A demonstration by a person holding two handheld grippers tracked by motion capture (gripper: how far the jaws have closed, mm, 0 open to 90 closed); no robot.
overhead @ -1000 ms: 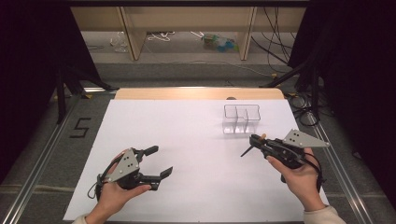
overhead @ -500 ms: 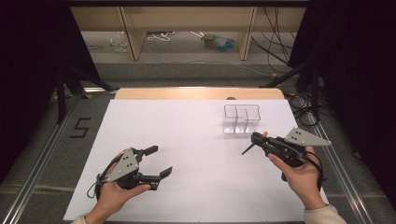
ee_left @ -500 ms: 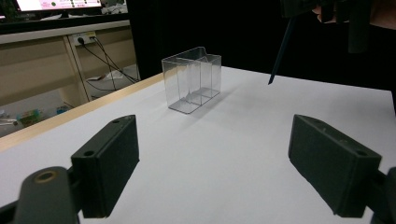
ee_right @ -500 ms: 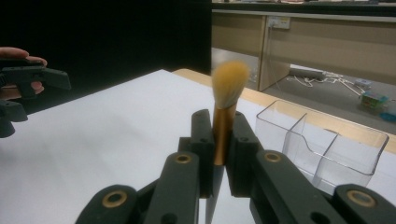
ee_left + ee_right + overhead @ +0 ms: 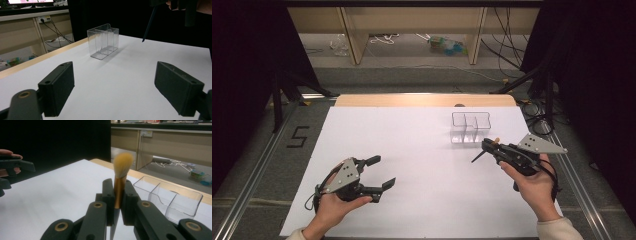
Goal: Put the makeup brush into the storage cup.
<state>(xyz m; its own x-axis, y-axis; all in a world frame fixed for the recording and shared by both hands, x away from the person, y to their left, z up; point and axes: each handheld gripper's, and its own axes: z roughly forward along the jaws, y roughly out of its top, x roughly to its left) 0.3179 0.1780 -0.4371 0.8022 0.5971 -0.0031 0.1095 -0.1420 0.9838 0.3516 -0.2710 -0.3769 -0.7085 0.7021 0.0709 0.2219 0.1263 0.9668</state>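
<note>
My right gripper (image 5: 488, 145) is shut on a makeup brush (image 5: 121, 170) with a gold ferrule and tan bristles. The bristles stick up above the jaws and the dark handle (image 5: 477, 157) points down-left over the white sheet. A clear plastic organizer (image 5: 469, 127) with several compartments stands just beyond the right gripper (image 5: 117, 192), apart from it. My left gripper (image 5: 382, 171) rests low at the near left, open with nothing between its pads (image 5: 58, 87). From the left gripper (image 5: 117, 87), the organizer (image 5: 103, 41) stands far ahead and the brush handle (image 5: 148, 25) hangs at upper right.
A white sheet (image 5: 422, 150) covers the table, with a bare wooden strip (image 5: 422, 100) along its far edge. Metal rails (image 5: 262, 160) run along both sides. Beyond the table lie cables and a bottle (image 5: 447, 45) on the floor under a wooden bench.
</note>
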